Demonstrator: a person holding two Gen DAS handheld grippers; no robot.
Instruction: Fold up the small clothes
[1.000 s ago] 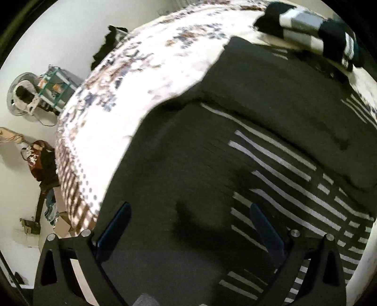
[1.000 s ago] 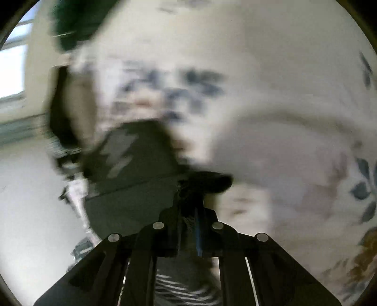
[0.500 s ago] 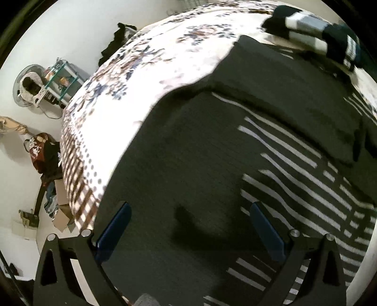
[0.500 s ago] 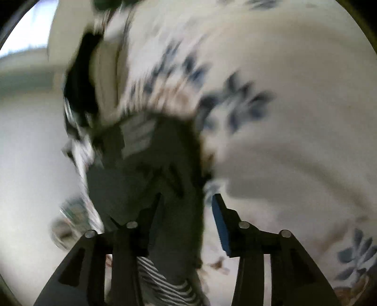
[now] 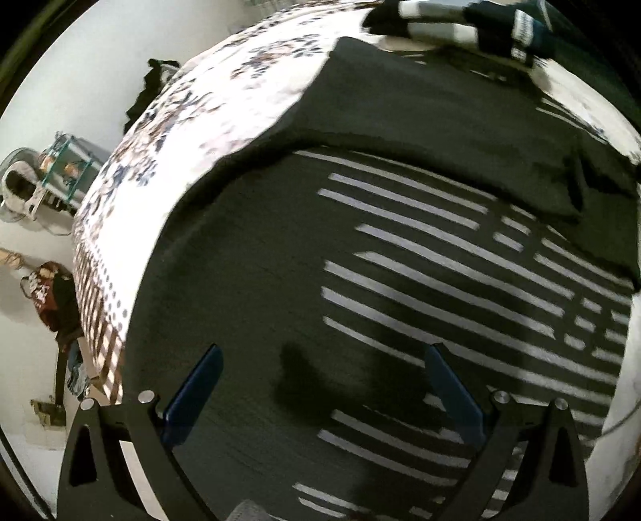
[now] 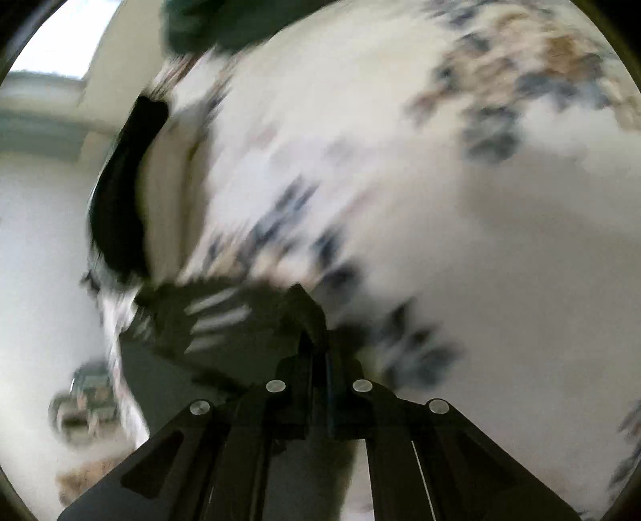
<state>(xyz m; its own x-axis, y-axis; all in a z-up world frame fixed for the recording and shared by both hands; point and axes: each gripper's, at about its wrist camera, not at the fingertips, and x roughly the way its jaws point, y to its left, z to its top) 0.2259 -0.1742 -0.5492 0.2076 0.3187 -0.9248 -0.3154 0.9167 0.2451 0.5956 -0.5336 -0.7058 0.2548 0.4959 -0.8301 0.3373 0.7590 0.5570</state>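
one floral bed (image 5: 224, 120), one striped garment (image 5: 420, 256); left fingers (image 5: 320, 380) apart, right fingers (image 6: 316, 360) clamped on its edge.

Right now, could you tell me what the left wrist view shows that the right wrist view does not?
Only the left wrist view shows the left gripper open above the dark striped garment, a folded striped piece at the far edge of the bed, and a fan on the floor.

Only the right wrist view shows the right gripper shut on a fold of the garment; it is heavily blurred, with a window at upper left.

Both share the floral bedspread and the dark striped garment.
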